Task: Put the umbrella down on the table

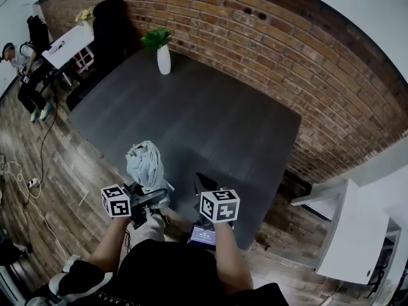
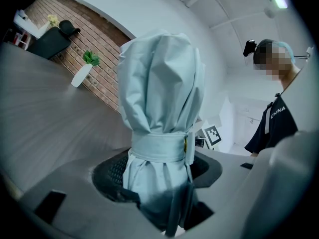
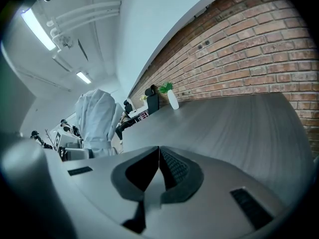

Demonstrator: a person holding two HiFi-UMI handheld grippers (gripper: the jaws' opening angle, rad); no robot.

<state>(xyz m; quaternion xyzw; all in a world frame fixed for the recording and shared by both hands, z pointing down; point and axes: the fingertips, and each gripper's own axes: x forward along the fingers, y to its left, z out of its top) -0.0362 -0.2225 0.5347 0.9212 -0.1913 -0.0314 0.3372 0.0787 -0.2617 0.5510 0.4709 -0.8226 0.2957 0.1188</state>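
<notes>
In the left claw [image 2: 159, 185], the furled umbrella [image 2: 159, 98] sits clamped between both jaws

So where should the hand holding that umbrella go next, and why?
Probably a little forward and down. The left gripper is clamped on the folded umbrella, which sits at the near edge of the dark table and does not seem to rest on it yet. Open tabletop lies just ahead.
</notes>
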